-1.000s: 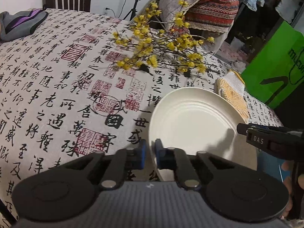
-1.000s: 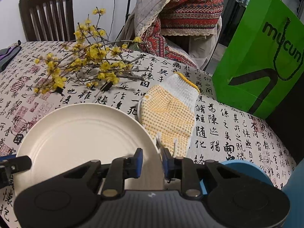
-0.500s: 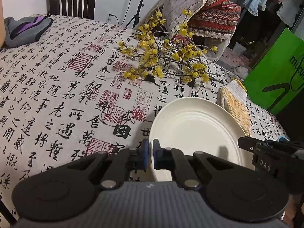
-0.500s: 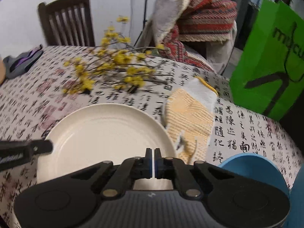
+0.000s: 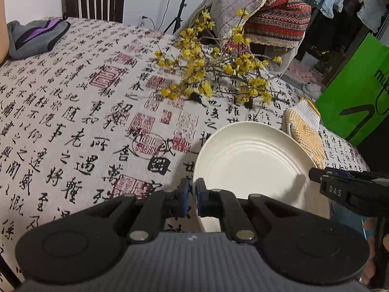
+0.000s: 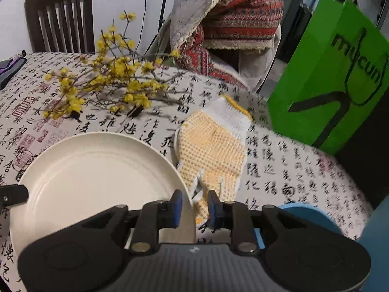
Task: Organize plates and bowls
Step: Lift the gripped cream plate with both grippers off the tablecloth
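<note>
Tabletop (image 5: 73, 112) under calligraphy-print cloth. Cream plate (image 5: 252, 165) lies near its front edge, dotted glove (image 6: 214, 150) just beside the rim. Left tool (image 5: 192, 194) is clamped on the plate's left rim. Right tool (image 6: 193, 205) has just been opening; its pads straddle the right rim, apart.

The plate (image 5: 252, 165) is plain cream-white with faint concentric rings. The surface (image 5: 73, 112) wears a beige cloth printed with black calligraphy and dull red seal stamps. Flowering twigs (image 5: 214, 73) carry bright yellow blossoms on dark stems. The glove (image 6: 214, 150) is white, dotted yellow, with a yellow cuff edge. A bowl (image 6: 308, 215) is blue. The bag (image 6: 335, 73) is vivid green with dark lettering. The blanket (image 6: 233, 24) is red with woven zigzag bands.
</note>
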### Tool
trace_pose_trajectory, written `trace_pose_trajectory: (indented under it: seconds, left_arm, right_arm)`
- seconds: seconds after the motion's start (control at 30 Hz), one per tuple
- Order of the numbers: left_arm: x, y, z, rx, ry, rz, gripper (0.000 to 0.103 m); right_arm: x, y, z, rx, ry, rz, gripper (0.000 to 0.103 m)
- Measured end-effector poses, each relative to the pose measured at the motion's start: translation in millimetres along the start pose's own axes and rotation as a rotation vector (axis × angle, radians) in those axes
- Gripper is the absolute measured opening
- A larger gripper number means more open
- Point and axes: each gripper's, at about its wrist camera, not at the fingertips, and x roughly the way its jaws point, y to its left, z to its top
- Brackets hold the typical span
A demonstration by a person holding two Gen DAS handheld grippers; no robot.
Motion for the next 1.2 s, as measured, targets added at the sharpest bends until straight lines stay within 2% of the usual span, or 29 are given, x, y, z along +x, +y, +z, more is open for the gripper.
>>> trace_pose_trajectory:
  seconds: [0.2, 0.23, 0.4, 0.6, 0.9, 1.2]
  left_arm:
    - [3.5, -0.7, -2.5, -0.001, 0.02, -0.014, 0.007]
    - [3.7, -1.1, -2.8, -0.002, 0.02, -0.011, 0.008]
    - [4.1, 0.6, -1.8, -0.011, 0.012, -0.006, 0.008]
    - [1.3, 2.3, -0.2, -0.012, -0.003, 0.016, 0.007]
    - [-2.6, 10.6, 7.1, -0.023, -0.028, 0.05, 0.008]
    - [1.7, 15.2, 10.1, -0.021, -0.008, 0.062, 0.008]
  right_arm:
    - [2.6, 2.8, 0.6, -0.001, 0.004, 0.036, 0.025]
    - [2.3, 3.0, 0.6, -0.003, 0.006, 0.05, 0.02]
    - [0.8, 1.3, 0.2, -0.006, 0.005, 0.051, 0.009]
    - [-2.3, 4.6, -1.3, -0.014, -0.009, 0.055, 0.008]
    - [-7.6, 8.3, -5.4, 0.007, -0.018, 0.105, 0.006]
    - [-10.3, 8.1, -12.5, 0.029, -0.027, 0.14, 0.006]
